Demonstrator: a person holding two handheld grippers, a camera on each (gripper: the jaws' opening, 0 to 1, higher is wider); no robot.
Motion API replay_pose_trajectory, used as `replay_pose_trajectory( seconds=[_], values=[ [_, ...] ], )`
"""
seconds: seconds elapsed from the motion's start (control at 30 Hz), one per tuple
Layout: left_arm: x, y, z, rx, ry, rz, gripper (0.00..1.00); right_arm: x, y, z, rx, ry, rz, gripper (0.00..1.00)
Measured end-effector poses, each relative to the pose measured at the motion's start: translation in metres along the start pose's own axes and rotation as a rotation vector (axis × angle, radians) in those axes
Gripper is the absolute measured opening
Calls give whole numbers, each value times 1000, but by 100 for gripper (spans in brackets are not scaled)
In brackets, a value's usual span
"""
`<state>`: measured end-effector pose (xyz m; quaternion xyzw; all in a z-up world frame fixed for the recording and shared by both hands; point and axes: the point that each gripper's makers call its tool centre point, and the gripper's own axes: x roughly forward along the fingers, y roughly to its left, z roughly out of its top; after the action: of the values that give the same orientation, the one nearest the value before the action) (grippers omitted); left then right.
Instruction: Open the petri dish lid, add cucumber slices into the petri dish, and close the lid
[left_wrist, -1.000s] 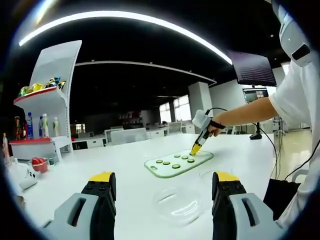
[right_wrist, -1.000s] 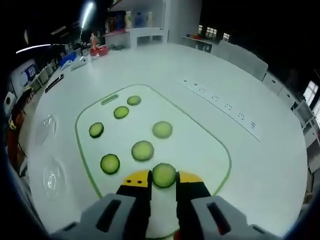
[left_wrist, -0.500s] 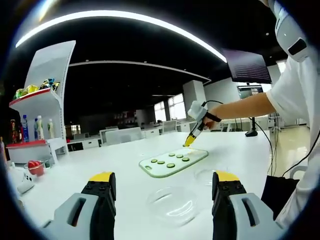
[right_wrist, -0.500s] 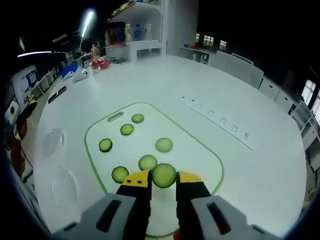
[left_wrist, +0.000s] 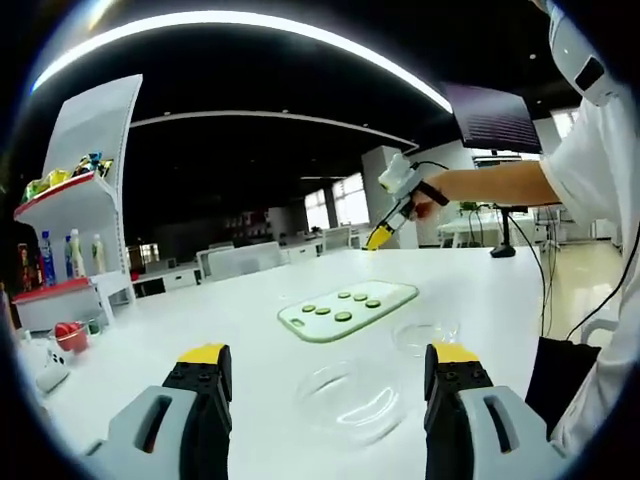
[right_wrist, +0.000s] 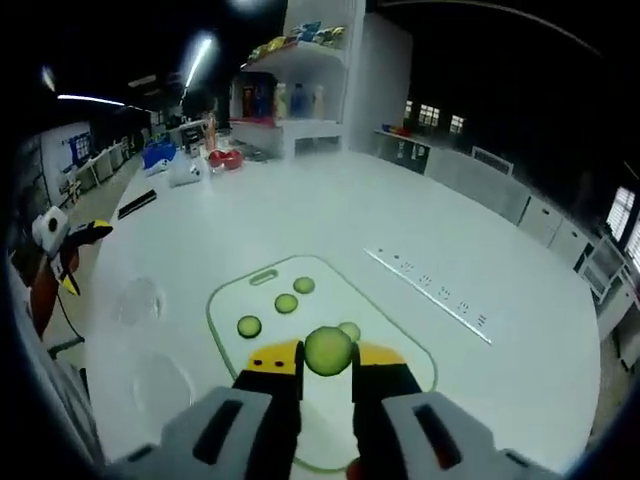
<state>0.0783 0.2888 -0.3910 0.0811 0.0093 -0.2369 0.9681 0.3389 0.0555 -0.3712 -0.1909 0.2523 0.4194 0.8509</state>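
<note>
While gripped by right tool (right_wrist: 327, 372): one cucumber slice (right_wrist: 328, 351); five slices (left_wrist: 343, 304) on board (left_wrist: 402, 294).

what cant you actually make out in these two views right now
- Right gripper view: the cucumber slice held in the right gripper covers part of the cutting board and half hides a slice behind it.
- Left gripper view: which clear piece is dish and which lid, the near one or the far one; both are faint.
- Left gripper view: the shelf items are too small to identify.
</note>
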Motion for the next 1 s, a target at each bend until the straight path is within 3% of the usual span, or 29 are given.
replay_pose_trajectory(
  seconds=[0.1, 0.2, 0.4, 0.57, 0.8, 1.0],
  values=[
    [0, -1, 0, 4, 3, -2, 79, -7, 6, 7, -8, -18, 8, 18],
    [0, -2, 2, 7, 3, -8, 79, -18, 24, 13, -20, -43, 28, 18],
    [-2, -6, 1, 21, 12, -21, 79, -25, 39, 18, -66, -45, 61, 18],
    [-4, -8, 3, 30, 17, -24, 79, -39, 72, 26, -106, -71, 123, 18],
    [-5, -8, 1, 35, 34, -23, 79, -50, 115, 23, -176, -78, 191, 18],
    [-4, -8, -1, 28, 39, -23, 79, -52, 130, 17, -197, -83, 244, 18]
  ],
)
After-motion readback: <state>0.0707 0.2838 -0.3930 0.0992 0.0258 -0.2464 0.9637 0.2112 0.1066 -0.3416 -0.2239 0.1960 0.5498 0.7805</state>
